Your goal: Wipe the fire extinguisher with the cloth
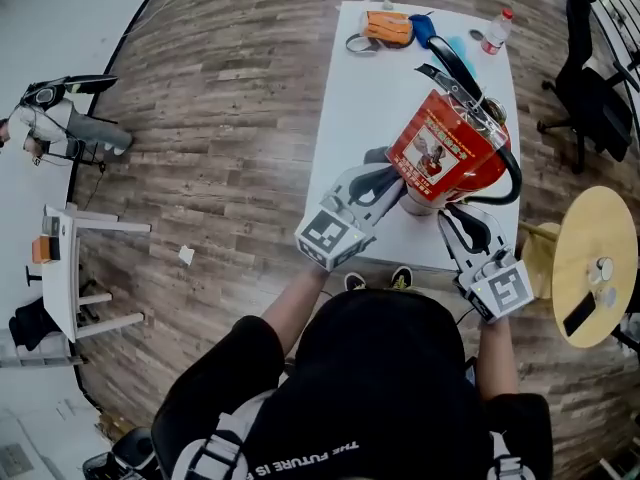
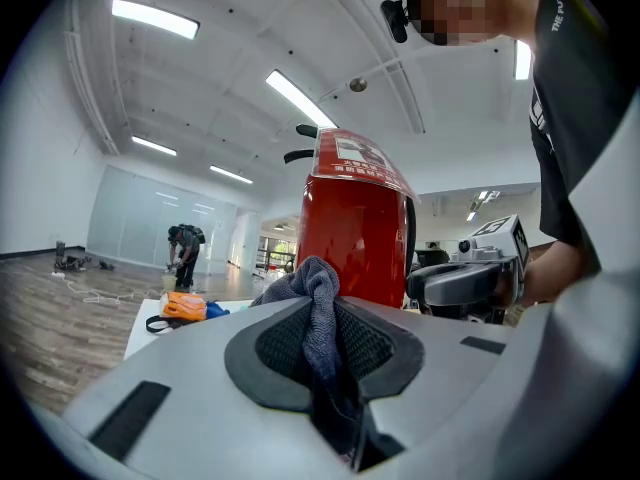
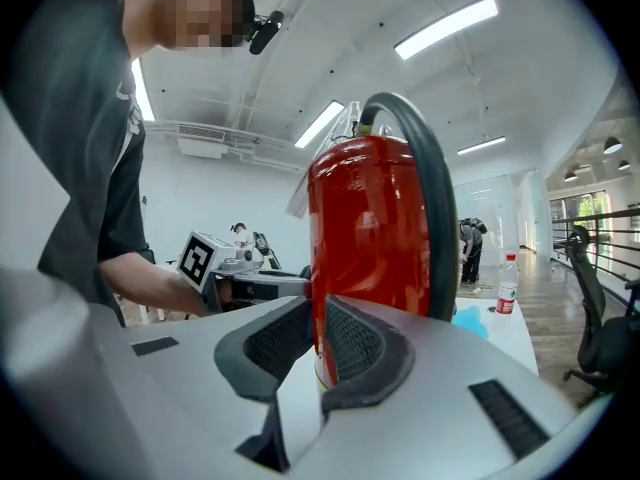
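Standing upright on the white table (image 1: 360, 98), near its front edge, the red fire extinguisher (image 1: 447, 153) is seen w/ its black handle (image 1: 448, 66) on top and its black hose (image 1: 513, 181) looped down the R side. A printed label is turned toward the person.

A grey cloth (image 2: 316, 293) is clamped between the closed jaws of the L gripper (image 2: 322, 320). It is bunched above the pads and held just beside the extinguisher's lower body on the L side. Contact btw cloth and cylinder can't be confirmed.

The R gripper (image 3: 316, 336) is pointed at the base from the opposite side. Its jaws are left a narrow gap apart w/ nothing pinched. The cylinder's lower edge is seen past the gap, tips just beside it.

Both grippers are held close to the table's front edge, marker cubes toward the person's body.

Further back on the table an orange pouch (image 1: 388, 28), a blue item (image 1: 423, 28) and a clear bottle (image 1: 496, 30) w/ red cap are laid, well apart from the extinguisher.

Off the table, a black office chair (image 1: 595, 103) is placed at far R and a round wooden tabletop (image 1: 595, 258) near the R gripper. Wood floor (image 1: 220, 118) is seen all around. A second person (image 2: 183, 256) is seen bent over in the bkgd of the L gripper view.
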A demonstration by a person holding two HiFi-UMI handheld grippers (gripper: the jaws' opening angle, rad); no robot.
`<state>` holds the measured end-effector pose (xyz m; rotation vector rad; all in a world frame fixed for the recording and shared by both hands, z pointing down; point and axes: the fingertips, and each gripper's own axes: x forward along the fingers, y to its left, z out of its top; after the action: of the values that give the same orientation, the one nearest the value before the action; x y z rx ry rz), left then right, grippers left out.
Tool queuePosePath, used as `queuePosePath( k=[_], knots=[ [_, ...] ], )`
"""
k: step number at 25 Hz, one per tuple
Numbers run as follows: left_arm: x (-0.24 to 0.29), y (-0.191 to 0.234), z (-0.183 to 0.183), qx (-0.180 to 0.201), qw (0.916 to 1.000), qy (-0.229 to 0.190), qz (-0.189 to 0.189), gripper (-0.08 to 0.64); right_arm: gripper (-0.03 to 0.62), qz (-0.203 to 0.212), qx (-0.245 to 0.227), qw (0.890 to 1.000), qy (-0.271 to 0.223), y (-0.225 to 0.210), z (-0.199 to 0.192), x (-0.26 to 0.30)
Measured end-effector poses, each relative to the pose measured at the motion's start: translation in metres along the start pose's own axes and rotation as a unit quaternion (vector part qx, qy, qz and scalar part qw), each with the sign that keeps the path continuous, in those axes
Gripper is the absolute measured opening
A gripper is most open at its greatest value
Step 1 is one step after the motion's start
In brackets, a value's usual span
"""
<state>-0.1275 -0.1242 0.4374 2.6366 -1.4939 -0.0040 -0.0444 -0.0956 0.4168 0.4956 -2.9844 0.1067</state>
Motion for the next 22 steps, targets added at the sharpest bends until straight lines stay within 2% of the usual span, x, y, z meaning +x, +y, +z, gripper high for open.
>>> queuePosePath(
  k=[6,13,17,22],
  knots=[
    [-0.002,-0.002,0.0,0.006,0.9999,0.009,0.009,0.071,0.018,-0.034,0.012,0.999,-0.018,-0.014,0.0,-0.003],
    [-0.003,-0.009,0.005,0.014,0.9998,0.007,0.015,0.071,0.018,-0.057,0.008,0.998,-0.015,-0.017,-0.002,-0.006],
    [0.0,-0.004,0.019,0.028,0.9994,0.003,0.019,0.071,0.018,-0.048,0.017,0.998,-0.024,-0.013,-0.003,-0.007],
    [0.002,0.001,0.057,0.061,0.9977,-0.024,0.013,0.071,0.018,-0.031,0.005,0.999,-0.03,-0.006,0.005,-0.003]
  ],
)
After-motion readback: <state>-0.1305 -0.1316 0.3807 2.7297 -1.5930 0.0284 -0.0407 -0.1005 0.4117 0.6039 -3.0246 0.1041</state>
